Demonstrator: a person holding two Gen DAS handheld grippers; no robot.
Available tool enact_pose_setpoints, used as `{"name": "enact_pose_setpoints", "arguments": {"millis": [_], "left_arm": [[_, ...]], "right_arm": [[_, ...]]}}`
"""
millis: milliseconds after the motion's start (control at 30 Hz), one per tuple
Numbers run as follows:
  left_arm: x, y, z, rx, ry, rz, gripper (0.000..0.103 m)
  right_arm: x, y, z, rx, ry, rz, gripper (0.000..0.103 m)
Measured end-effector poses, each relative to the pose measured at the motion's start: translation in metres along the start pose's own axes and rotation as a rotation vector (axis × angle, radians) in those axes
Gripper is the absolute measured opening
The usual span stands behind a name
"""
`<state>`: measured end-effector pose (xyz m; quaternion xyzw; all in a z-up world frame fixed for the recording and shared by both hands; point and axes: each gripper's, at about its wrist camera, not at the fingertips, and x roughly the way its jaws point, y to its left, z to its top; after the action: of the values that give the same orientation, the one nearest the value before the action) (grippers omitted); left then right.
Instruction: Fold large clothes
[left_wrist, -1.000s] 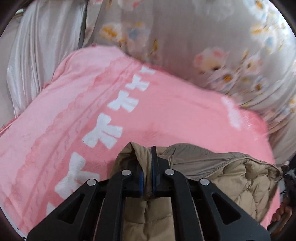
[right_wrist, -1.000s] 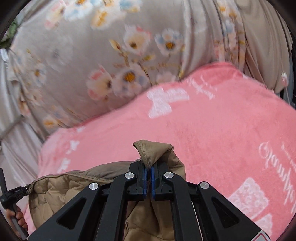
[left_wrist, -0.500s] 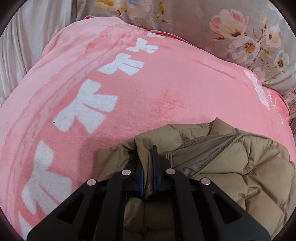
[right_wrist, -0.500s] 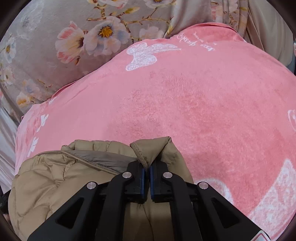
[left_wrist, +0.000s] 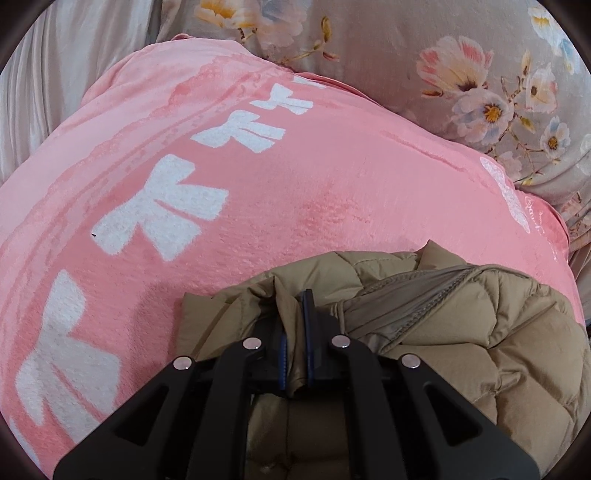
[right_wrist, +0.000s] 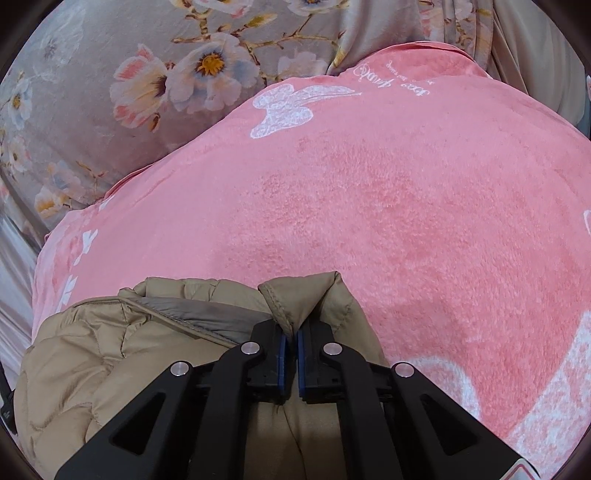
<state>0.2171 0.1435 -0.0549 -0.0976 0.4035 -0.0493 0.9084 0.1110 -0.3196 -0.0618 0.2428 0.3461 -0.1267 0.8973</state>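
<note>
While both the left gripper (left_wrist: 294, 332) and right gripper (right_wrist: 290, 350) are clamping the jacket (left_wrist: 461, 332), folding is appearing barely begun over the blanket (left_wrist: 295, 192).

White cursive script runs along the far edge of the pink blanket (right_wrist: 406, 229) in the right wrist view, upside down to the camera, and the letters are too small and curled to make out as words. In the left wrist view the same script shows at the right edge of the blanket (left_wrist: 332, 184), beside a white printed motif, and it is just as unreadable. No other text, label, brand or number shows in either view.
</note>
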Motion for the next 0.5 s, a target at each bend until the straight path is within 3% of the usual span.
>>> {"name": "enact_pose_setpoints", "arguments": {"millis": [133,200,267,300,333,367,400,433,500], "left_arm": [[-0.006,0.01,0.003,-0.043,-0.01,-0.048,0.008],[-0.022,0.022,0.009,-0.09,-0.021,-0.086,0.012],[-0.055,0.031,0.017,-0.104,-0.077,-0.103,0.025],[-0.075,0.033,0.022,-0.089,-0.127,-0.073,0.047],[-0.096,0.033,0.026,-0.071,-0.198,-0.011,0.076],[-0.115,0.033,0.029,-0.051,-0.273,0.045,0.085],[-0.14,0.031,0.033,-0.017,-0.361,0.104,0.088],[-0.155,0.026,0.038,0.019,-0.389,0.127,0.088],[-0.173,0.009,0.05,0.08,-0.371,0.1,0.083]], "right_arm": [[-0.006,-0.008,0.004,0.041,0.0,0.057,0.004],[-0.023,-0.016,0.01,0.085,-0.025,0.079,0.016],[-0.062,-0.021,0.014,0.091,-0.142,0.05,0.043],[-0.079,-0.021,0.016,0.08,-0.198,0.02,0.049],[-0.097,-0.019,0.018,0.061,-0.257,-0.012,0.052],[-0.112,-0.017,0.02,0.042,-0.294,-0.031,0.052],[-0.125,-0.012,0.023,0.021,-0.313,-0.036,0.052],[-0.134,-0.005,0.024,0.005,-0.316,-0.033,0.052],[-0.14,0.019,0.024,-0.042,-0.283,-0.002,0.045]]}}
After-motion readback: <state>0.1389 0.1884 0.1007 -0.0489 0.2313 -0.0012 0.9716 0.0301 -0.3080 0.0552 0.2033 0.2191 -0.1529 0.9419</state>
